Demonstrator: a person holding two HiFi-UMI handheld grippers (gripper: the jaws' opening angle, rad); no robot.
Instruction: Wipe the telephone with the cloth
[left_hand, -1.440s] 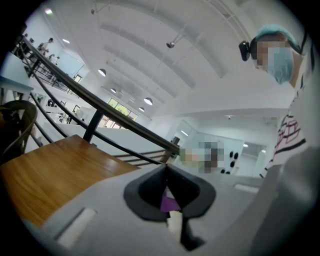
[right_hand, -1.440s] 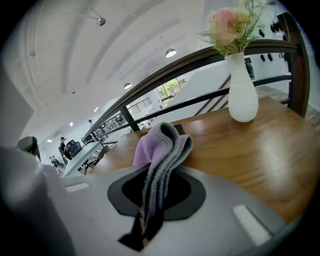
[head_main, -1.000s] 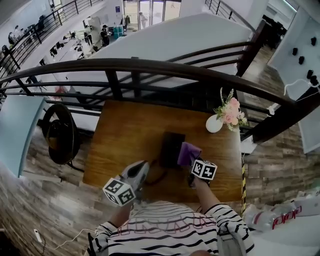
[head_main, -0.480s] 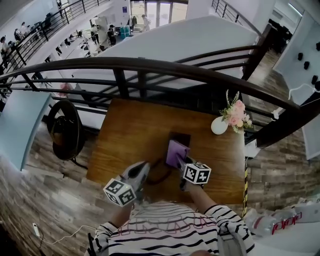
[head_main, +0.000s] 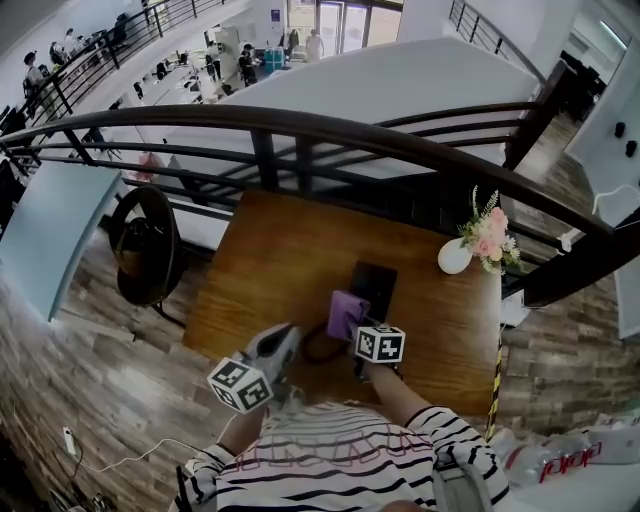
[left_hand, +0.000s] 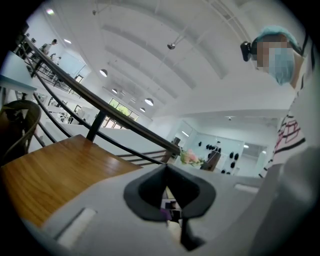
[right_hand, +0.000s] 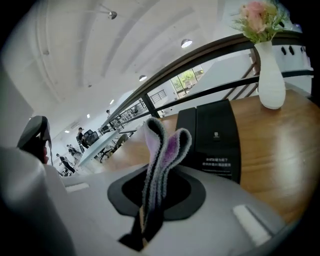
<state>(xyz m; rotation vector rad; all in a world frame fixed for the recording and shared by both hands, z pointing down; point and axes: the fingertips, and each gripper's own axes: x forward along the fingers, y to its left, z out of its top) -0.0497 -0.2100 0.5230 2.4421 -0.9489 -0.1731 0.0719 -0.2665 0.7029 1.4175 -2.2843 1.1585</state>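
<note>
Head view — right gripper (head_main: 355, 330) clenching cloth (head_main: 346, 312) at telephone (head_main: 376, 285) edge | left gripper (head_main: 287, 340) clenched, empty

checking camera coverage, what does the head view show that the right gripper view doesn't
Head view only: the left gripper, the chair beside the table, and the person's striped sleeves.
Right gripper view only: the right gripper with its jaws shut on the folded cloth, and small white print on the telephone.
Both: cloth, telephone, vase of flowers, table and railing.
</note>
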